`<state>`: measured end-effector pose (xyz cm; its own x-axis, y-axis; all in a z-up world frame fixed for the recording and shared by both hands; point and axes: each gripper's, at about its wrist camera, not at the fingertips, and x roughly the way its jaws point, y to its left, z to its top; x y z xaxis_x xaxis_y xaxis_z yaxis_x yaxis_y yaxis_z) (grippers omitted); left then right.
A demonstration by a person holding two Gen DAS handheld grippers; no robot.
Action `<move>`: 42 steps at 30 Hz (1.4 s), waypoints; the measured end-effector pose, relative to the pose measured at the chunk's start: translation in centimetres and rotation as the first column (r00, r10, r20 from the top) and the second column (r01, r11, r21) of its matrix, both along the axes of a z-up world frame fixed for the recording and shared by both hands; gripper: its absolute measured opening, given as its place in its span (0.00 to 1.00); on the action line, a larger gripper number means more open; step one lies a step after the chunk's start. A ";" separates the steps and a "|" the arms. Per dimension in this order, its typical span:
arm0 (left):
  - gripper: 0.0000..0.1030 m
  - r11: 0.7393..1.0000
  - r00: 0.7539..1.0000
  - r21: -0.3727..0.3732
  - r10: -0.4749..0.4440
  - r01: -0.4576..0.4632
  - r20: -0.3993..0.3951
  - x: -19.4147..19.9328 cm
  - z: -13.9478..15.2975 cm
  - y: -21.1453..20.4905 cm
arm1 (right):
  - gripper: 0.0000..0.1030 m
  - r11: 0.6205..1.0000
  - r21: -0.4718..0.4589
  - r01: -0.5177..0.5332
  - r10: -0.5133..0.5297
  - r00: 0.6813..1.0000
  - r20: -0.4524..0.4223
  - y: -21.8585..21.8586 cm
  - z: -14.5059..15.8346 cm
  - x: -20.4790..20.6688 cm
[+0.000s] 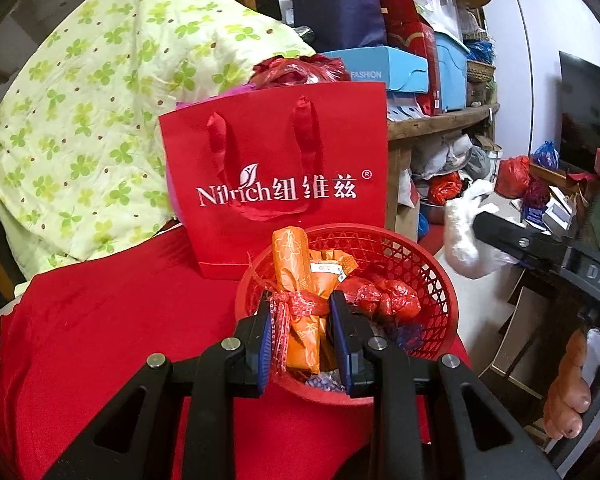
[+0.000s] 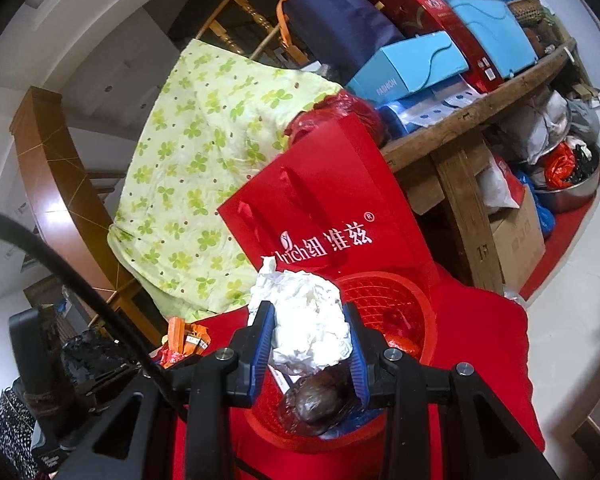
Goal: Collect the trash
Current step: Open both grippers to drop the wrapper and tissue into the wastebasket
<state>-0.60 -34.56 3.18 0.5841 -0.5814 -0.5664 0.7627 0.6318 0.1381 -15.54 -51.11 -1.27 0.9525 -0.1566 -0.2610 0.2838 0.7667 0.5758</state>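
Over the basket: both tongs hang above the round red plastic lattice basket (image 1: pixel 428 280), which sits near the right edge of the red-cloth-covered counter (image 1: pixel 100 340).
Left tongs (image 1: pixel 300 332): clenched on an orange printed wrapper bundle tied with red netting (image 1: pixel 296 280), its upper end sticking up over the basket's near rim.
Right tongs (image 2: pixel 310 344): clamped on a crumpled white tissue wad (image 2: pixel 308 320), held over the basket's near side.
Basket contents: a red crinkled plastic bag (image 1: pixel 384 296); a dark round lump in clear film (image 2: pixel 316 400) lies just under the tissue.
Hand pose: a person's fingers (image 1: pixel 572 396) wrap the right tool's handle; both tools tilt downward.
Edges: a red paper gift bag with white lettering (image 1: pixel 276 160) stands upright just behind the basket; a green clover-print quilt (image 1: pixel 92 120) rises at the counter's back left.
Open room: bare red cloth left of the basket; pale floor beyond the right edge.
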 end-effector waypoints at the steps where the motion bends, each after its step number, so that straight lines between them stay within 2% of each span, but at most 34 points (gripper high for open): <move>1: 0.28 1.000 1.000 0.001 -0.004 0.004 0.000 0.1 -0.1 -0.3 | 0.36 1.000 0.007 0.007 -0.007 1.000 -0.007 -0.3 -0.3 0.4; 12: 0.28 1.000 0.999 0.007 -0.024 0.024 -0.029 1.9 -1.5 -2.8 | 0.37 0.997 0.070 0.041 -0.037 0.998 -0.048 -3.5 -2.0 3.7; 23: 0.28 0.998 0.996 0.015 -0.052 0.054 -0.078 3.3 -3.9 -4.2 | 0.37 0.993 0.112 0.042 -0.026 0.990 -0.141 -4.9 -5.1 7.0; 24: 0.31 0.998 0.995 0.018 -0.056 0.058 -0.082 3.4 -4.1 -4.3 | 0.37 0.992 0.117 0.041 -0.023 0.988 -0.150 -5.0 -5.4 7.2; 25: 0.34 0.998 0.995 0.023 -0.058 0.060 -0.084 3.5 -4.3 -4.3 | 0.45 0.991 0.126 0.042 -0.021 0.987 -0.158 -5.1 -5.8 7.5; 26: 0.46 0.998 0.994 0.026 -0.059 0.061 -0.087 3.7 -4.5 -4.3 | 0.55 0.988 0.147 0.040 -0.017 0.988 -0.154 -5.3 -6.3 7.6; 27: 0.62 0.998 0.994 0.026 -0.061 0.064 -0.092 3.8 -4.6 -4.2 | 0.71 0.986 0.163 0.038 -0.016 0.991 -0.136 -5.4 -6.6 7.6; 28: 0.67 0.998 0.994 0.018 -0.060 0.062 -0.090 3.9 -4.6 -3.9 | 0.73 0.985 0.169 0.036 -0.017 0.993 -0.115 -5.5 -6.7 7.4; 30: 0.70 0.998 0.995 0.004 -0.065 0.066 -0.075 3.8 -4.5 -3.2 | 0.73 0.986 0.163 0.027 -0.009 0.994 -0.112 -5.4 -6.6 7.5; 35: 0.73 0.999 0.997 0.022 -0.048 0.049 -0.063 3.5 -4.0 -1.8 | 0.73 0.990 0.136 0.041 -0.026 0.993 -0.111 -4.5 -5.9 6.5; 37: 0.74 0.999 0.997 0.023 -0.033 0.034 -0.063 3.3 -3.8 -0.9 | 0.73 0.993 0.109 0.042 -0.029 0.993 -0.115 -3.6 -5.3 5.8; 39: 0.80 1.000 0.998 0.024 -0.009 0.011 -0.059 3.1 -3.5 0.2 | 0.73 0.996 0.084 0.038 -0.028 0.993 -0.112 -2.8 -4.7 5.1; 42: 0.81 1.000 0.999 0.023 0.020 -0.019 -0.047 2.7 -2.8 1.8 | 0.73 0.999 0.029 0.039 -0.036 0.993 -0.114 -1.1 -3.3 4.0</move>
